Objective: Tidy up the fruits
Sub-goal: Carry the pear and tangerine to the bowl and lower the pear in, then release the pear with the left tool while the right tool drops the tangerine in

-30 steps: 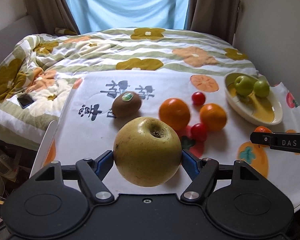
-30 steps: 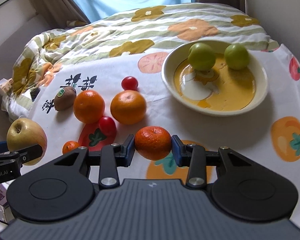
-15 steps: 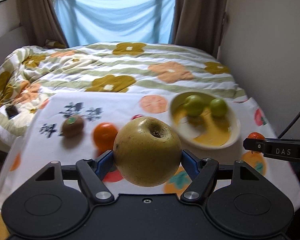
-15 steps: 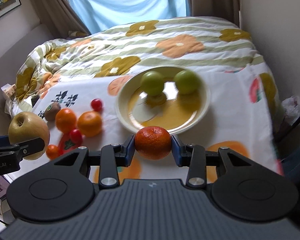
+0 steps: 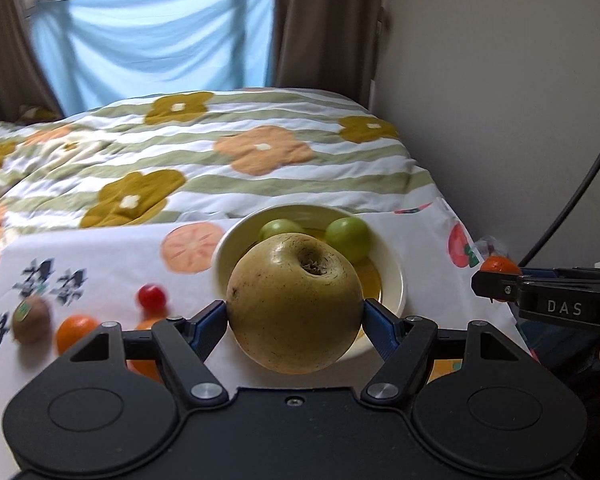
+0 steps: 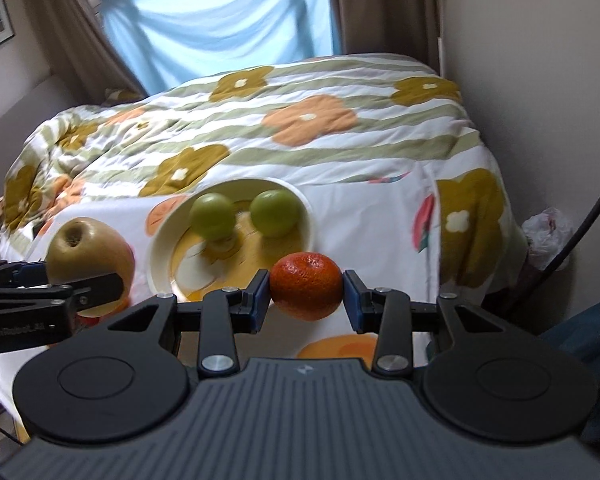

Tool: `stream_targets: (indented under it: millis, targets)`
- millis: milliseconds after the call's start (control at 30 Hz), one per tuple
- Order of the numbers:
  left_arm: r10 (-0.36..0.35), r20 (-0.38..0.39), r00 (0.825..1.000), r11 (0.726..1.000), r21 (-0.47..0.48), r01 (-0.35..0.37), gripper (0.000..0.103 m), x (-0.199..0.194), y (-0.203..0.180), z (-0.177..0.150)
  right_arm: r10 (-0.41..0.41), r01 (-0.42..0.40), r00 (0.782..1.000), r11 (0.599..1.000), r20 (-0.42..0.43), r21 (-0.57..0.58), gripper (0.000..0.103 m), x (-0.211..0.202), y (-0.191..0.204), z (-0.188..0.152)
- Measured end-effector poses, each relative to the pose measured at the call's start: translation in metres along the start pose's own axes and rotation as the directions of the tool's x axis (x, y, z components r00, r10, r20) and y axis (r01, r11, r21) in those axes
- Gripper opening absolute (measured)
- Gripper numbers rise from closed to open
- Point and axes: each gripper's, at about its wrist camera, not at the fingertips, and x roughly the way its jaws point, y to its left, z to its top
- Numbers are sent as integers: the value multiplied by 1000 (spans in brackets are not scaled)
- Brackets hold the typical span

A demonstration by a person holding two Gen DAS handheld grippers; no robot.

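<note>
My left gripper is shut on a big yellow-green apple and holds it in the air just in front of the cream bowl. Two small green fruits lie in the bowl. My right gripper is shut on a small orange mandarin, held in the air at the near right of the bowl. The apple also shows at the left of the right wrist view. A kiwi, oranges and a cherry tomato lie on the cloth to the left.
The fruit-print cloth covers a table set against a bed with a flowered quilt. A wall is close on the right, with a black cable and a plastic bag beside it.
Both grippers have risen and moved right with their fruit. The bowl now sits straight ahead of the apple, and the loose fruits have slid to the left of the view.
</note>
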Motion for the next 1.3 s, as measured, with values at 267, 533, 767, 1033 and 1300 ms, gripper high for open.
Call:
stream_targets:
  millis: [267,533,767,1033,1300]
  targets:
    - [-7,-69,998,998,68,12,77,56,0,13,-43,44,999,998,-9,55,54,30,-11,16]
    - [5,-157,988,993,115,14,77,98,7,10,-59,61,998,994,-21,91,54,51,-10,20]
    - [-21,-183,983,993,110,42,78,110,5,10,-64,67,998,993,-29,101,54,56,-10,20]
    - [-21,-111,994,994,102,32,96,88,7,14,-51,54,998,994,-29,92,54,58,-9,22]
    - [8,-91,996,998,67,-2,96,62,15,8,1,1,999,999,-32,51,54,59,5,25]
